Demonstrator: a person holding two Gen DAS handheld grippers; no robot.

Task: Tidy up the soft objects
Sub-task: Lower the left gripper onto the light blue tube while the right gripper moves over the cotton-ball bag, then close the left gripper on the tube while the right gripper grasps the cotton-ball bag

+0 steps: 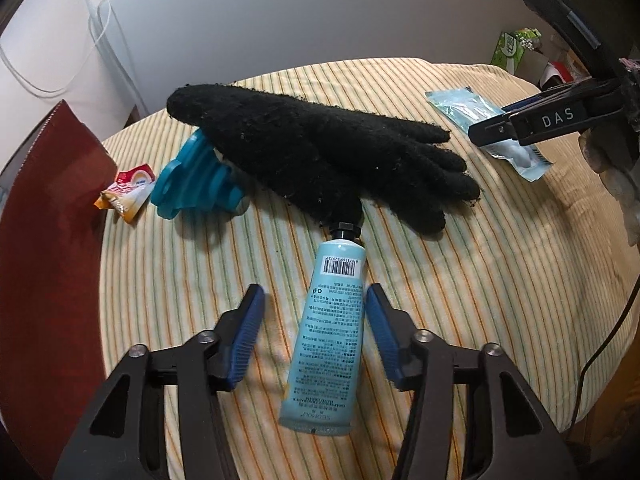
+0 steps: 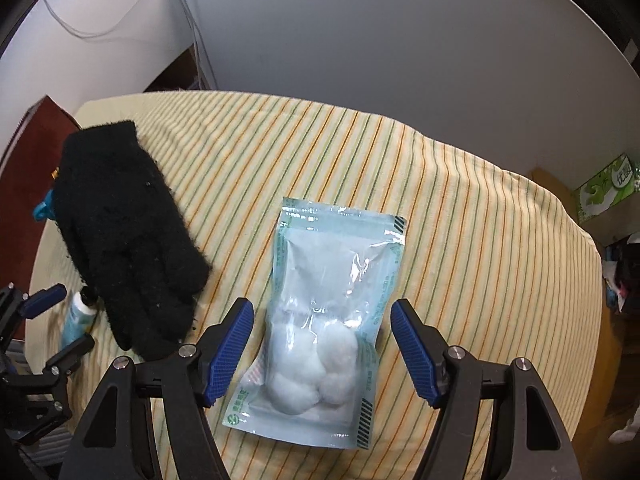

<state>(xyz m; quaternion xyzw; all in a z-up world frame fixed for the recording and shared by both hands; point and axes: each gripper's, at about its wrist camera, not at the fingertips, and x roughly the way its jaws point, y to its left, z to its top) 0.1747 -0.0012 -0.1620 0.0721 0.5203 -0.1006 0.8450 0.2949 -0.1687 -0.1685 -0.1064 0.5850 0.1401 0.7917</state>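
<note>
My left gripper [image 1: 314,296] is open, its blue pads either side of a light blue cream tube [image 1: 330,328] lying on the striped cloth; the tube's black cap sits under a black fuzzy glove [image 1: 320,152]. My right gripper [image 2: 322,312] is open, astride a clear bag of cotton balls [image 2: 328,320] that lies flat on the cloth. The glove [image 2: 124,232] lies left of the bag in the right wrist view. The right gripper [image 1: 532,120] also shows over the bag [image 1: 464,108] in the left wrist view.
A blue collapsible funnel [image 1: 196,176] lies partly under the glove, with a small snack packet [image 1: 128,192] to its left. A dark red box [image 1: 48,216] stands at the table's left edge. A green tissue box [image 2: 608,188] sits beyond the right edge.
</note>
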